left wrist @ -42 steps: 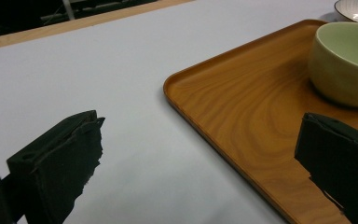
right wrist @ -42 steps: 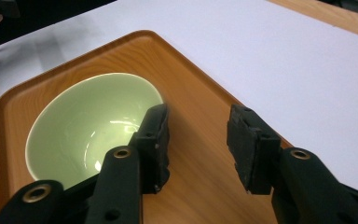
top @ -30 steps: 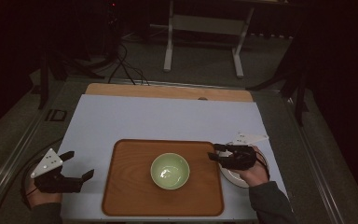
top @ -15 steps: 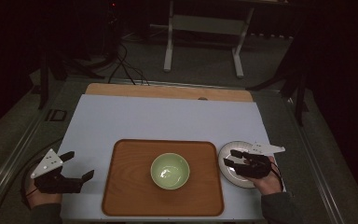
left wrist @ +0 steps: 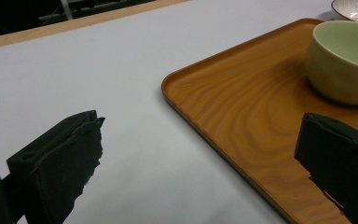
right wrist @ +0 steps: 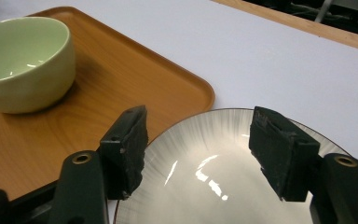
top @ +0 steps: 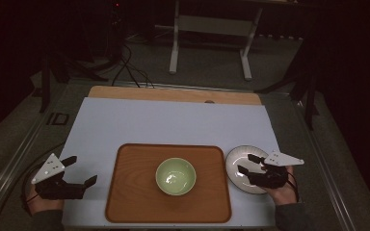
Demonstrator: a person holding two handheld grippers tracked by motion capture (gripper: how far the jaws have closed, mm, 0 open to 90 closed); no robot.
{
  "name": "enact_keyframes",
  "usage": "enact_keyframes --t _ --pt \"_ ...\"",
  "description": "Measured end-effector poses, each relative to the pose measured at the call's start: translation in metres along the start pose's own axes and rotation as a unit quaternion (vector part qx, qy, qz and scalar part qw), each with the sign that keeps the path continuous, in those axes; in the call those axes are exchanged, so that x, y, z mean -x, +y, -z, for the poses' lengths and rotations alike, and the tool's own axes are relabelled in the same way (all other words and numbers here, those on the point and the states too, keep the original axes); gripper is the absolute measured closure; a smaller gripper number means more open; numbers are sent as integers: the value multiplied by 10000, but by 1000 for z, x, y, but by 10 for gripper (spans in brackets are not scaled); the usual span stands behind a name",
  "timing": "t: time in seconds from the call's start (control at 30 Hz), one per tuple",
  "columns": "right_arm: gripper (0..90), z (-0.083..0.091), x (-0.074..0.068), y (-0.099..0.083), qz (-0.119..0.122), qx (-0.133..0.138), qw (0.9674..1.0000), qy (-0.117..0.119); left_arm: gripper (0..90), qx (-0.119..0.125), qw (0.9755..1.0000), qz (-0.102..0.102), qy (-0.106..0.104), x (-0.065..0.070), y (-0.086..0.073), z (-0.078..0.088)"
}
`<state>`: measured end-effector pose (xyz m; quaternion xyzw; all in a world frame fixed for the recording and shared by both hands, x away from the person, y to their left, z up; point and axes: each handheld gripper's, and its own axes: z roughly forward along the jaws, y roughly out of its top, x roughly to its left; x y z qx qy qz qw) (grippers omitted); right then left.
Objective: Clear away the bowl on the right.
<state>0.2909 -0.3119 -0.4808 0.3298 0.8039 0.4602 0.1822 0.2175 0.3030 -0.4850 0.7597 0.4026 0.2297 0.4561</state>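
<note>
Gleaming white plate (right wrist: 223, 172), dark-rimmed, faintly streaked

Right tongs (top: 248, 164) just opened wide; left tongs (top: 82, 170) gape.

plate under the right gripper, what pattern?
White plate with fine grey streaks radiating toward a dark rim; the right gripper view shows it best.

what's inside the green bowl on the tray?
Nothing: the pale green ceramic bowl on the brown wooden tray shows a bare glazed inside with only light glints. The tray surface directly beneath the bowl is covered.
</note>
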Motion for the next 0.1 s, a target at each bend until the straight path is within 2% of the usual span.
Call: enact_keyframes --t 0.1 --pt "362 1 0 0 37 8 10000 -2 7 -6 10000 -5 3 0 0 0"
